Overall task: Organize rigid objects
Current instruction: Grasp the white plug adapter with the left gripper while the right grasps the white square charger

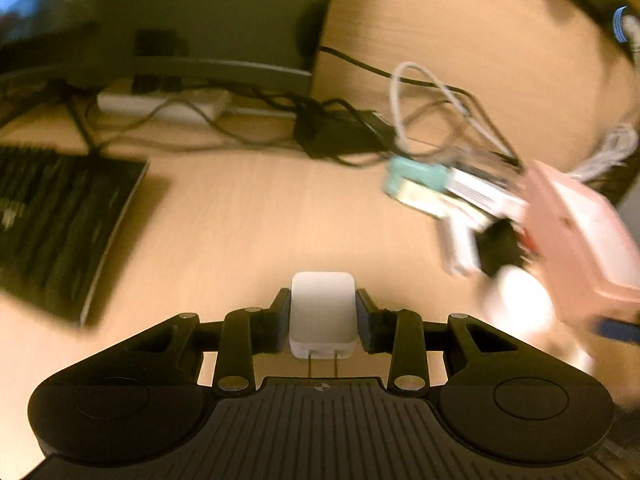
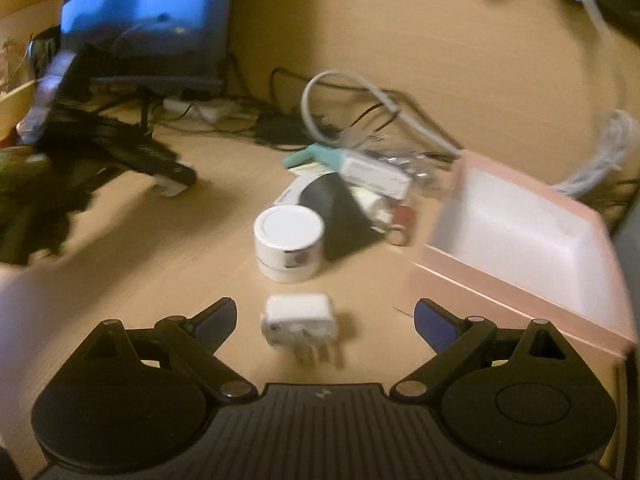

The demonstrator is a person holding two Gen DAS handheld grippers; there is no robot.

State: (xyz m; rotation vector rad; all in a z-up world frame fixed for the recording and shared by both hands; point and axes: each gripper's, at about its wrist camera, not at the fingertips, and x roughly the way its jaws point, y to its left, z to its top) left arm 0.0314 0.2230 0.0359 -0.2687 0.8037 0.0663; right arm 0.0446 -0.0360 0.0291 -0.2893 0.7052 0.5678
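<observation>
My left gripper (image 1: 322, 298) is shut on a white plug charger (image 1: 322, 320), its pads against both sides and the two prongs pointing back at the camera. In the right wrist view this gripper (image 2: 172, 184) hangs blurred at the left over the desk. My right gripper (image 2: 324, 306) is open, low over the desk. A second white plug charger (image 2: 298, 322) lies between its fingers, untouched. Just beyond it stands a white round jar (image 2: 289, 242). An open pink box (image 2: 520, 248) with a white inside sits to the right; the left wrist view shows that pink box (image 1: 580, 232) at its right edge.
Behind the jar lies a pile of small things (image 2: 360, 184): a black cylinder, teal and white pieces, a red item, tangled cables. A dark keyboard (image 1: 60, 224) lies at the left and a monitor (image 1: 180, 12) with a power strip stands at the back.
</observation>
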